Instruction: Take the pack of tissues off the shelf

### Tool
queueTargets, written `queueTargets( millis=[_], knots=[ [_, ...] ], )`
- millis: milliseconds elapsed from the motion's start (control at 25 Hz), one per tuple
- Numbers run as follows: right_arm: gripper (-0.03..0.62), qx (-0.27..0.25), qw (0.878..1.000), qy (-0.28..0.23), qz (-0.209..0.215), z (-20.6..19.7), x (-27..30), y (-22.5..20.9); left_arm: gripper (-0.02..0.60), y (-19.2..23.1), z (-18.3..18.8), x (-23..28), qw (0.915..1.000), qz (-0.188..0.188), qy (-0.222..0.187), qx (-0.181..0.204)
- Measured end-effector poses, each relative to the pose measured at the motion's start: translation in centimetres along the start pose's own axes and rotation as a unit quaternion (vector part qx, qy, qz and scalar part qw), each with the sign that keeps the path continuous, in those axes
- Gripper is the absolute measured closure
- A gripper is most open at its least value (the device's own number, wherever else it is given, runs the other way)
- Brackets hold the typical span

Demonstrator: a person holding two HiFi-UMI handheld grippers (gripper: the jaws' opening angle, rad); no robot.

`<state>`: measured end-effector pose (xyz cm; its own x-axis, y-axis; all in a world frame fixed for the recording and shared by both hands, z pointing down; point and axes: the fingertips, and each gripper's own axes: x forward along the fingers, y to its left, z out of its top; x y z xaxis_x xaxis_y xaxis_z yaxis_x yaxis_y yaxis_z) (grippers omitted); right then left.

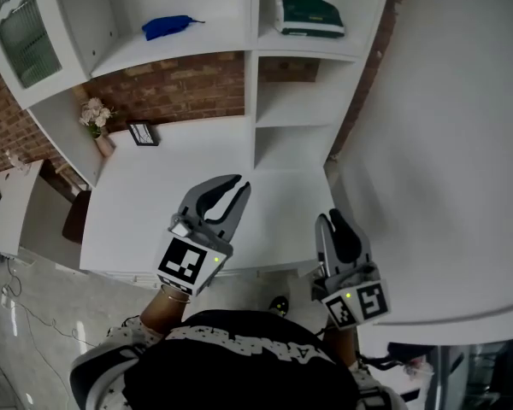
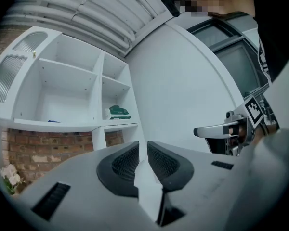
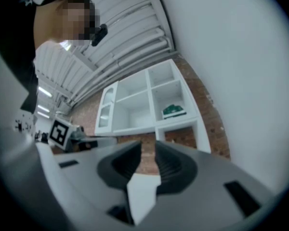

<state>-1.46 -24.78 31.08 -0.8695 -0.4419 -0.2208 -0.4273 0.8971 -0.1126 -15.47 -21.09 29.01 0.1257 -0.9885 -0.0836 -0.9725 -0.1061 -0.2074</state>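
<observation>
The pack of tissues [image 1: 308, 15], dark green and white, lies in the top right cubby of the white shelf unit [image 1: 255, 49]. It also shows far off in the left gripper view as the pack of tissues [image 2: 118, 112] and in the right gripper view as the pack of tissues [image 3: 174, 110]. My left gripper [image 1: 237, 183] hovers over the white counter, well below the pack, its jaws a narrow gap apart with nothing between them [image 2: 142, 148]. My right gripper [image 1: 329, 217] hangs at the counter's right front, jaws slightly apart and empty [image 3: 148, 148].
A blue object [image 1: 167, 26] lies on the shelf left of the tissues. A small flower vase [image 1: 97, 118] and a picture frame [image 1: 143, 133] stand at the counter's [image 1: 154, 220] back left. A glass-fronted cabinet door [image 1: 21, 37] is at top left, a white wall [image 1: 445, 143] at right.
</observation>
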Motion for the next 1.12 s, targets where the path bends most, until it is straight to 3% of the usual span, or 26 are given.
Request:
queueTargets(
  millis=[160, 680, 1120],
  knots=[
    [0.503, -0.003, 1.0, -0.002, 0.009, 0.6, 0.2, -2.0, 0.493, -0.4, 1.0, 2.3, 1.0, 0.007, -0.002, -0.005],
    [0.497, -0.021, 0.999, -0.015, 0.043, 3.2, 1.9, -8.0, 0.435, 1.7, 5.3, 10.0, 0.9956, 0.058, -0.033, 0.066],
    [0.49, -0.051, 0.995, -0.039, 0.077, 5.6, 6.2, -10.3, 0.396, 4.7, 7.4, 14.4, 0.9911, 0.095, -0.032, 0.089]
  ],
)
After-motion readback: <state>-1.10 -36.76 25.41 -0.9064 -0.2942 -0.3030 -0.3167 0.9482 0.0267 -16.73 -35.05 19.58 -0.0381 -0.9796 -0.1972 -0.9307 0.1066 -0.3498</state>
